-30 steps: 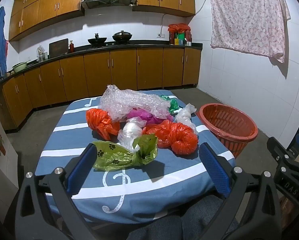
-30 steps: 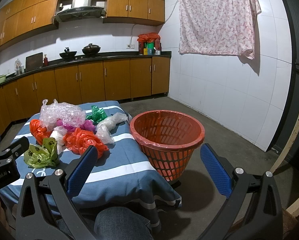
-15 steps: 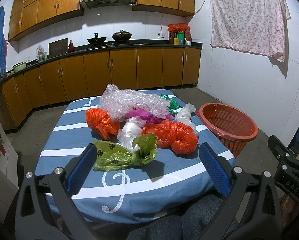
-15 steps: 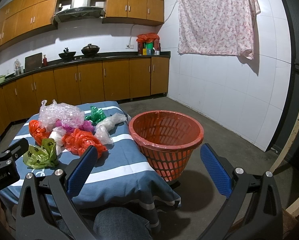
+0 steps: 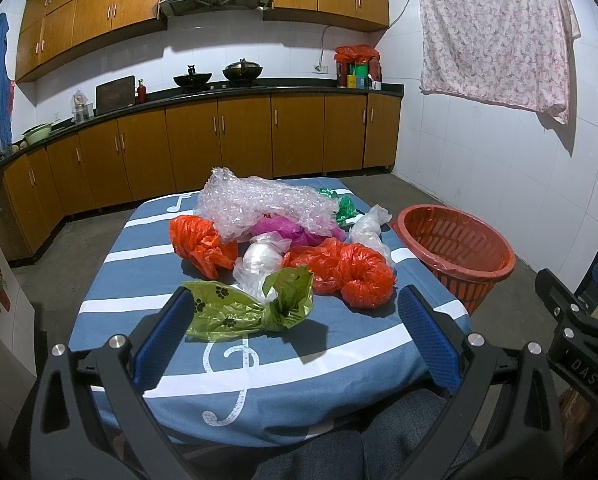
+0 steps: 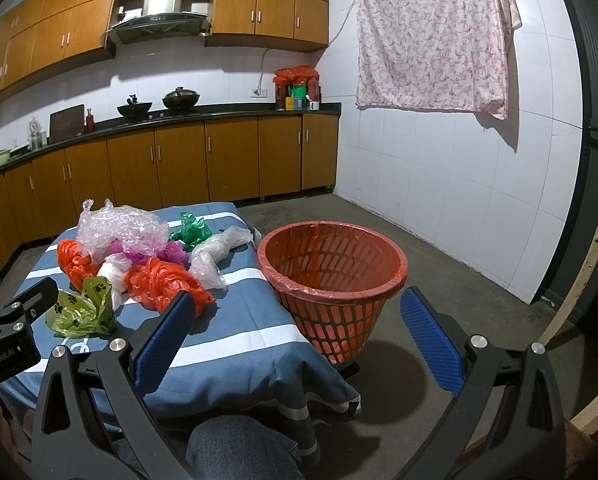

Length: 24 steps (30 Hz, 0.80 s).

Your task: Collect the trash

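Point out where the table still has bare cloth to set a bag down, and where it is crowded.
Bare cloth: the near strip of the table in front of the green paw-print bag, and the left side beside the orange bag. Also the near right corner next to the red basket. Crowded: the middle and far end, under the bubble wrap and the heaped bags.

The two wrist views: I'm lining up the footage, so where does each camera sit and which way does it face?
Left wrist: on the open left gripper, facing the trash bags on the striped table; a knee shows below.
Right wrist: on the open right gripper, facing the red basket beside the table; a knee shows.
Shared: green paw-print bag, basket, kitchen cabinets.
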Motion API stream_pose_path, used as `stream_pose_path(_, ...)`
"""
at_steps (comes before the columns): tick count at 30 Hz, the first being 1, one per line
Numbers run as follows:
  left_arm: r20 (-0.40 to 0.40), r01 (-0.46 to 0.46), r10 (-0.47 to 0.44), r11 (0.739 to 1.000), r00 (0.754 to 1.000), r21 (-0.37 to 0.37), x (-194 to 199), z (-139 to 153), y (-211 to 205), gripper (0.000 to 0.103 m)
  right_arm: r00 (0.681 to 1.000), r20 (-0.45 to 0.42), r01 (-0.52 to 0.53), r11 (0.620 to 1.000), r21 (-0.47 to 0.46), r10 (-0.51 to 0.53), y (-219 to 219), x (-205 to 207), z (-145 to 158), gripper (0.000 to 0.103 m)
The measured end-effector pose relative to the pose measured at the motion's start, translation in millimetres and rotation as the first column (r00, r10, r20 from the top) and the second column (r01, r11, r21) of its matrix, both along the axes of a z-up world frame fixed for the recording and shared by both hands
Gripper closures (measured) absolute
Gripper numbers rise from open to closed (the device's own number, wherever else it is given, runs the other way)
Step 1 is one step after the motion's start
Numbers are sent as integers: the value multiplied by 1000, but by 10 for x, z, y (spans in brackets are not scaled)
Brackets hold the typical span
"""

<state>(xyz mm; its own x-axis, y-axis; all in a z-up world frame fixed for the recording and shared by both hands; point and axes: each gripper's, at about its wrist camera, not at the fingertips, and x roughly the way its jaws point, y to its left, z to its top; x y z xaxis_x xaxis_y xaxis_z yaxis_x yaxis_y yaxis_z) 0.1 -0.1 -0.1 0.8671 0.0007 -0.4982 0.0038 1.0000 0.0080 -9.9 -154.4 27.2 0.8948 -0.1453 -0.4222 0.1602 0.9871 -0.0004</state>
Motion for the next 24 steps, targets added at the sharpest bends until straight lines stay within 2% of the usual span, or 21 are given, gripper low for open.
stream_pose_path(24,-2,-3,3,1000,1000,-1,-49,4,1,4,1000,-1,1,1000,-1,-1,2,10,-14,2)
